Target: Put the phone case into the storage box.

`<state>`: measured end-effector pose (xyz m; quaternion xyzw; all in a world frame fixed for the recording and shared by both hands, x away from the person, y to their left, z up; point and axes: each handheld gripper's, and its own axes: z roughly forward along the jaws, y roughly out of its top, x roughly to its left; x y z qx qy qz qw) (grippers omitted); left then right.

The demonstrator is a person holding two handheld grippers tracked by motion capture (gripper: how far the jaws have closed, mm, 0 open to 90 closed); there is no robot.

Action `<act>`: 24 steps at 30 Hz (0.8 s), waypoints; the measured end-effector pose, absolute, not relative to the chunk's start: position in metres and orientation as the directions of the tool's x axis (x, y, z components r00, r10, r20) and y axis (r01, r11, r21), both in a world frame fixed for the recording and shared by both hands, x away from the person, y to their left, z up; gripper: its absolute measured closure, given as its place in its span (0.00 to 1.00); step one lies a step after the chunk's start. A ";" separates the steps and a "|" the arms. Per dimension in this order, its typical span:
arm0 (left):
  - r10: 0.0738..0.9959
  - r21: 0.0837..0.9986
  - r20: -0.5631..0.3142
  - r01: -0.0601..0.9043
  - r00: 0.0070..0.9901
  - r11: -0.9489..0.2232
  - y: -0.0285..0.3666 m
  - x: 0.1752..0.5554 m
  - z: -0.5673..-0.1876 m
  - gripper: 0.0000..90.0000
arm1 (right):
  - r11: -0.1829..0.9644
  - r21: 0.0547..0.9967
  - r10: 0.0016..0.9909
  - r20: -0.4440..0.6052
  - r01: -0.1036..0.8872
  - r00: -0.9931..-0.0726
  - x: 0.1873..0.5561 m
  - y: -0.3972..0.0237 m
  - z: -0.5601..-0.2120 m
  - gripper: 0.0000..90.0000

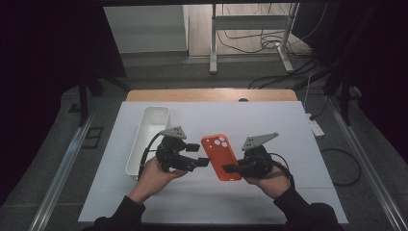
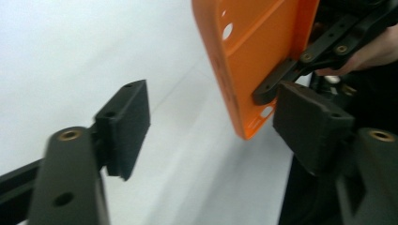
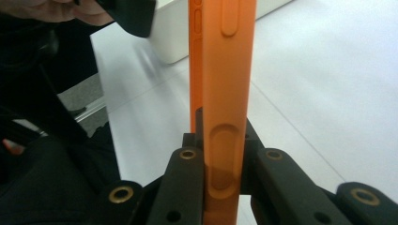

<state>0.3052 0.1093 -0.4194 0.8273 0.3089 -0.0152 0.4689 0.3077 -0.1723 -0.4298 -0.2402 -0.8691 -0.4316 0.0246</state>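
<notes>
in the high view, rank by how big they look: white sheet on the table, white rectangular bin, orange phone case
1. white sheet, far the largest
2. white rectangular plastic bin
3. orange silicone phone case, smallest, though it is held up nearer the camera, which flatters its size

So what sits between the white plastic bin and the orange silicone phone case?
The left gripper, jaws open, in the high view.

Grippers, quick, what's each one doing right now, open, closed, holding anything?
Left gripper: open, nothing gripped, jaws beside the orange phone case.
Right gripper: closed on the orange phone case's edge.
</notes>
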 end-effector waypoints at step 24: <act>0.596 0.712 -0.187 0.525 0.781 -0.465 0.104 0.302 -0.417 0.00 | 0.545 0.734 0.454 0.148 0.405 -0.879 0.304 -0.166 -0.432 0.94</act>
